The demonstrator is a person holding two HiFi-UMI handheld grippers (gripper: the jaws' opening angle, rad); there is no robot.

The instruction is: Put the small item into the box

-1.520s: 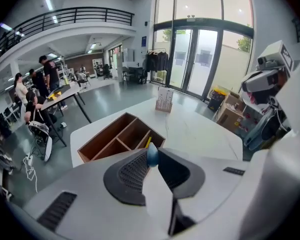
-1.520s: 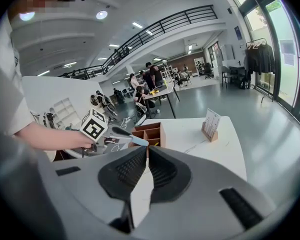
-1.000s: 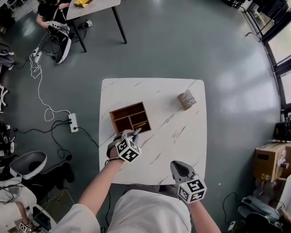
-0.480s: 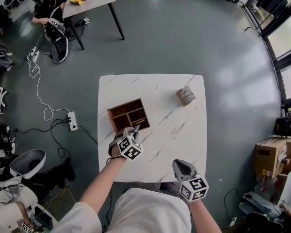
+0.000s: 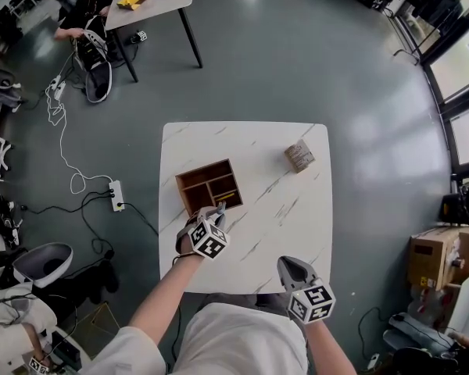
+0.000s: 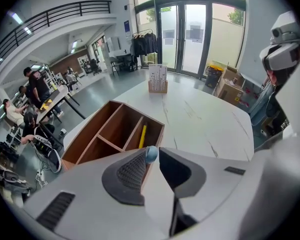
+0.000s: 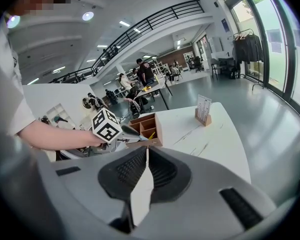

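Observation:
A small pale-blue item [image 6: 151,154] is pinched between the tips of my left gripper [image 6: 153,153], which is shut on it. In the head view the left gripper [image 5: 219,212] hangs at the near right corner of the wooden box [image 5: 209,186]. The box [image 6: 115,131] has several open compartments, and a yellow stick [image 6: 142,136] lies in the right one. My right gripper [image 5: 291,267] is shut with nothing in it, low over the table's near edge. From the right gripper view [image 7: 146,151] I see the box [image 7: 147,126] and the left gripper [image 7: 132,138] beside it.
A small wooden card holder [image 5: 299,156] stands at the far right of the white marble table [image 5: 281,205]. Around the table lie grey floor, a power strip with cables [image 5: 116,197] to the left, and cardboard boxes [image 5: 438,258] to the right. People sit at a far table.

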